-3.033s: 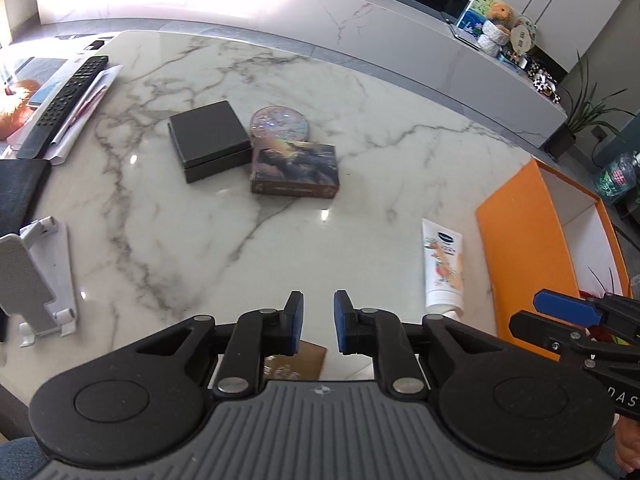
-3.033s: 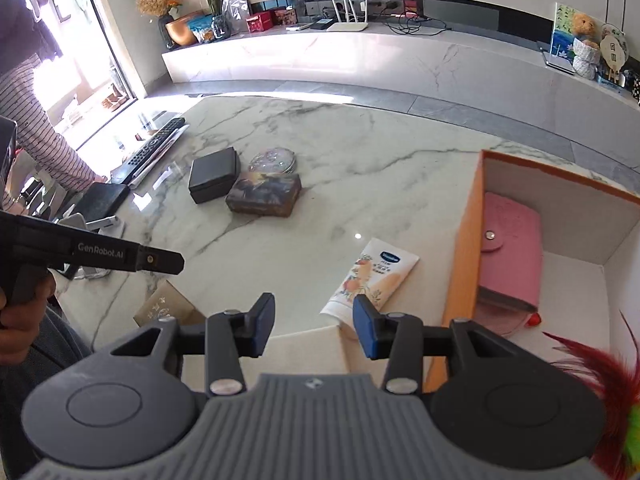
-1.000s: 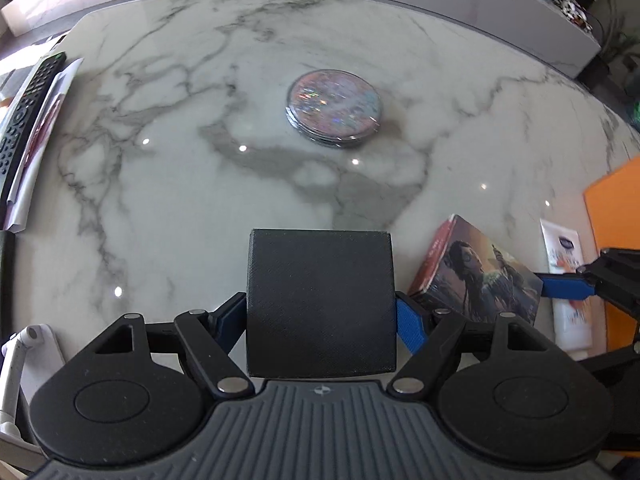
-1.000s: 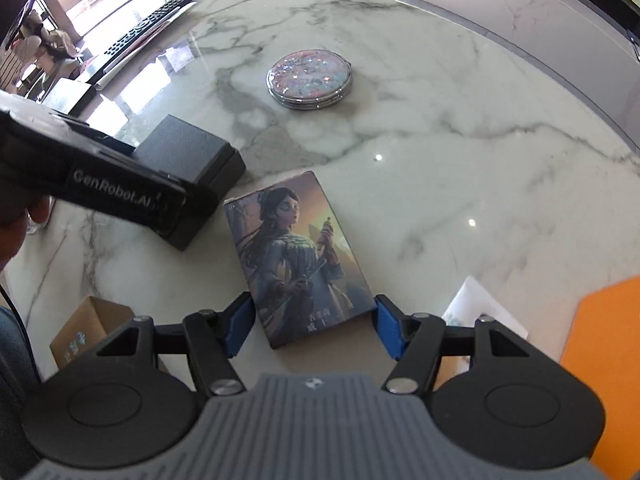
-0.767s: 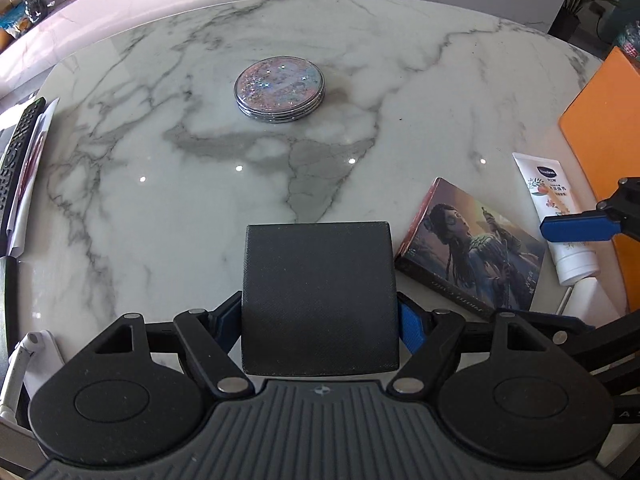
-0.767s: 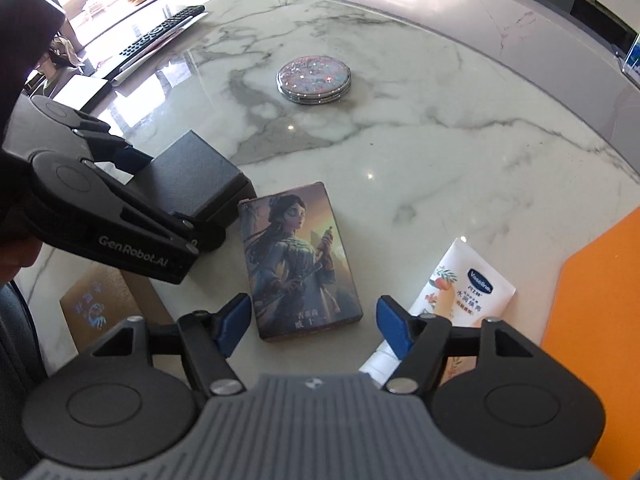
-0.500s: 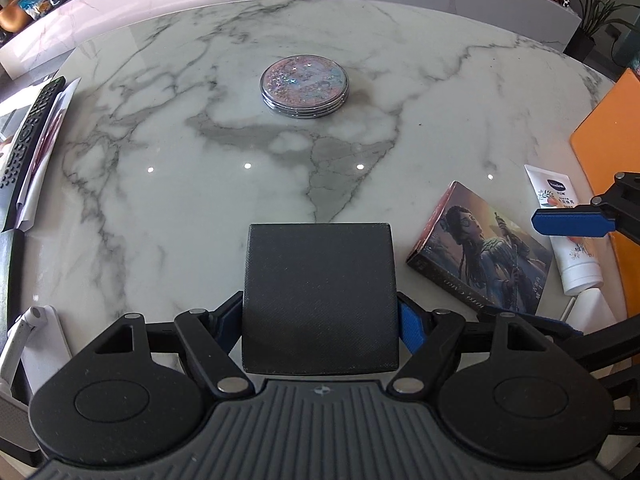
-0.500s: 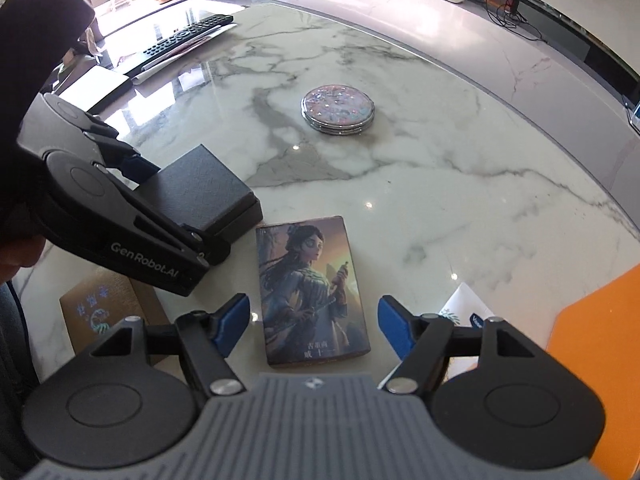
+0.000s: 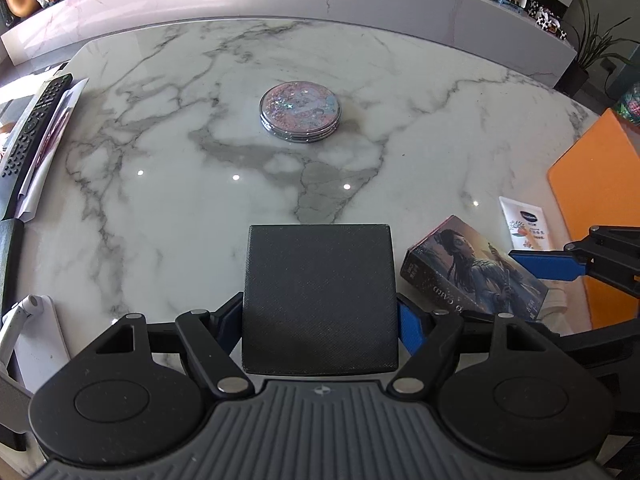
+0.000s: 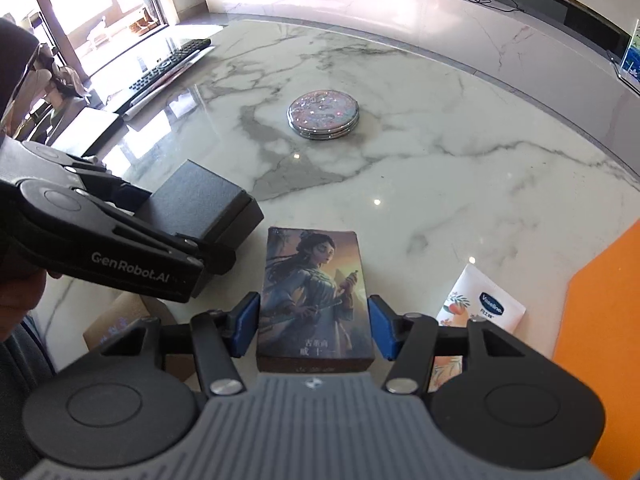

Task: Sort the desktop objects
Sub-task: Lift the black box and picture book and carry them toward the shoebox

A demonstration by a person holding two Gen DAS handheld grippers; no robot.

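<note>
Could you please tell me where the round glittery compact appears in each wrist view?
Left wrist: round glittery compact lies upper centre on the marble, beyond the held black box.
Right wrist: compact lies upper centre.
Shared landmark: the illustrated card box.

**Colours and patterns across the marble tabletop**

A matt black box [image 9: 320, 296] with a fine woven texture is seen between the blue pads [image 9: 408, 326] of the left gripper [image 9: 320, 320], whose frame is black and grey. Between the blue pads [image 10: 246, 322] of the right gripper [image 10: 314, 326], a card box [image 10: 314, 292] is shown, printed with a painted figure in muted teal, brown and gold. Ahead of both sets of fingers, a round compact [image 9: 300, 112] is patterned in pink and pale blue glitter with a silver rim. The table [image 9: 180, 184] is white marble veined in grey. To the right of the fingers, a white tube [image 10: 480, 308] with a blue logo and peach fruit print is set beside an orange box [image 10: 608, 340].
</note>
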